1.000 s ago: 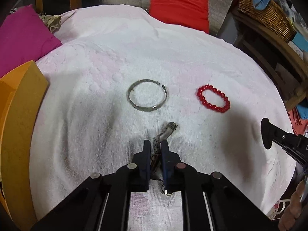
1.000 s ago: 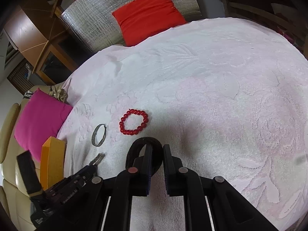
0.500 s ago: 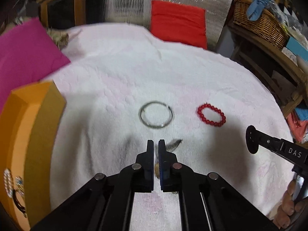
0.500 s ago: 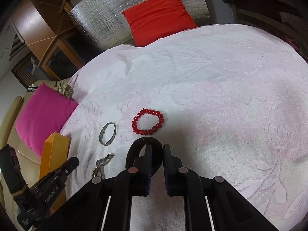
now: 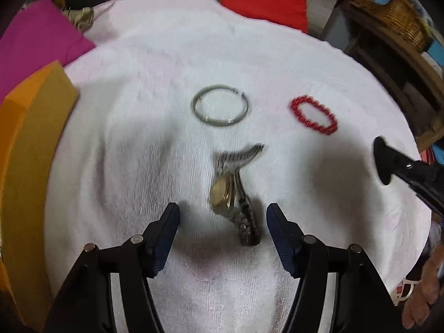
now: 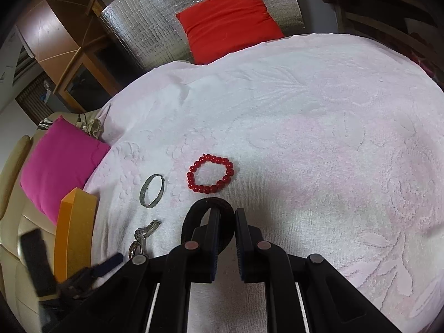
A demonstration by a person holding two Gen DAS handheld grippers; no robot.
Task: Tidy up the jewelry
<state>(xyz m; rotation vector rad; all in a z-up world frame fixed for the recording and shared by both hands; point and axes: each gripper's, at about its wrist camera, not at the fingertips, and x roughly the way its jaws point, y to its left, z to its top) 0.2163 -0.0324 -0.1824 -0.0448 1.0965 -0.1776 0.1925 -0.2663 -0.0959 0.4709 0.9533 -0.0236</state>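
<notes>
White towelling (image 5: 155,63) covered our table, the watch (image 5: 230,194) lying between our left gripper (image 5: 222,219)'s spread jaws, bangle (image 5: 220,108) just beyond. Our right gripper (image 6: 224,223) pinched what looked like a dark bangle (image 6: 194,213), probably bound for the orange box (image 5: 30,144) beside the watch.

Honestly, nothing readable anywhere here. The watch (image 5: 222,194) lying on the white towel (image 5: 166,63) shows a gold face, but it's too blurred for numbers or a brand. Beyond the watch, the silver bangle (image 5: 220,108) has some pattern I can't make out as writing. No labels on the orange box (image 6: 75,230) either.
</notes>
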